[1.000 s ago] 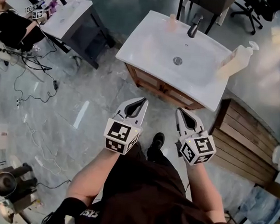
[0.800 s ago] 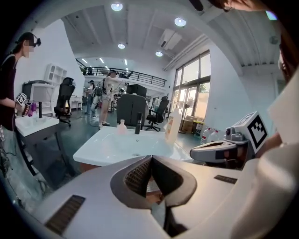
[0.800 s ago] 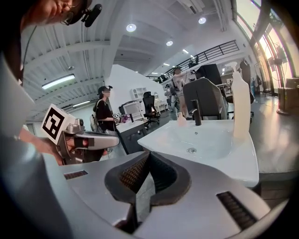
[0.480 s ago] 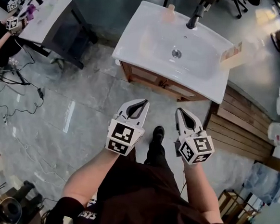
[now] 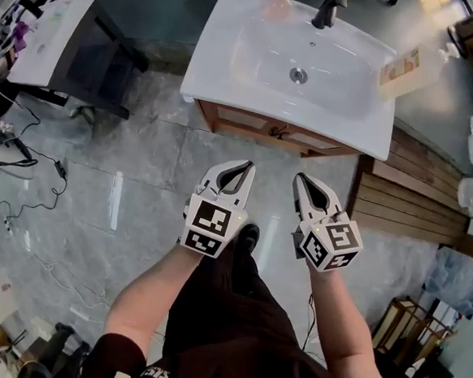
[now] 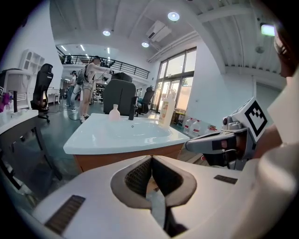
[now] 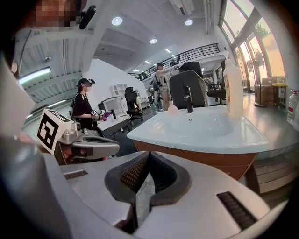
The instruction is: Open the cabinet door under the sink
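A white sink [image 5: 229, 69] tops a brown wooden cabinet [image 5: 265, 133] straight ahead of me; only the top strip of its front shows below the rim, with a small dark handle [image 5: 278, 131]. Both grippers hang over the grey floor, short of the cabinet and apart from it. My left gripper [image 5: 249, 167] is shut with nothing in it, and my right gripper [image 5: 298, 179] is shut and empty too. In the left gripper view the sink [image 6: 121, 137] stands ahead above the cabinet's front [image 6: 131, 156]. The right gripper view shows the cabinet [image 7: 219, 161] under the sink [image 7: 205, 130].
A black faucet [image 5: 327, 7], a small pink bottle [image 5: 279, 1] and a tall soap bottle [image 5: 409, 66] stand on the sink. A dark desk [image 5: 77, 41] is at the left, wooden slats [image 5: 406, 206] at the right. Cables [image 5: 26, 167] trail over the floor.
The sink and cabinet have slid up and nearer in the head view. Both grippers stay shut and side by side, now lower and closer to the cabinet's front.
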Demonstrator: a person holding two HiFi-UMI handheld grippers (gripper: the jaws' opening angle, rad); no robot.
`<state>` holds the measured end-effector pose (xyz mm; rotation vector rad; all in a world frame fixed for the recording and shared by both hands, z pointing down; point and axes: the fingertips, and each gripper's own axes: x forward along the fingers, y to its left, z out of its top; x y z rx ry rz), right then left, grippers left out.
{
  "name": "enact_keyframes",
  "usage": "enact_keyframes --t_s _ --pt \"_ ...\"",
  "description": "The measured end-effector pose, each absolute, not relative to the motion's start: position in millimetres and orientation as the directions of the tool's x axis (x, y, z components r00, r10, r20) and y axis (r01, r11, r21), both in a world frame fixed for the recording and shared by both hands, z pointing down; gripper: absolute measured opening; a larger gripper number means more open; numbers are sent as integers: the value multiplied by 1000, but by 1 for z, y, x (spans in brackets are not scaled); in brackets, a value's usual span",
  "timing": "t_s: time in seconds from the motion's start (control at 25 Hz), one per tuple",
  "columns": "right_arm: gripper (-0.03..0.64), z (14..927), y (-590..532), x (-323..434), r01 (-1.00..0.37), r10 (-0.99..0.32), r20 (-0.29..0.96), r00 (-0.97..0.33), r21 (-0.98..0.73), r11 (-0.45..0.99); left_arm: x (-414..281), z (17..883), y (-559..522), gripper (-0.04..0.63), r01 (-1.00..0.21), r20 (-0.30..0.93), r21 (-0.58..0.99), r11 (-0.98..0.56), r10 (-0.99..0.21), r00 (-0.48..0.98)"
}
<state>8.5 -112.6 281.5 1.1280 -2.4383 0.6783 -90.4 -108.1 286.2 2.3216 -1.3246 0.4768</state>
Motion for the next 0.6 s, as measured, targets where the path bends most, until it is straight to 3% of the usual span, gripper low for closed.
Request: enact_keyframes --t_s 0.6 --pt "14 427 -134 28 -776 -578 540 -611 -267 571 -63 404 -149 17 -863 518 147 -484 -706 484"
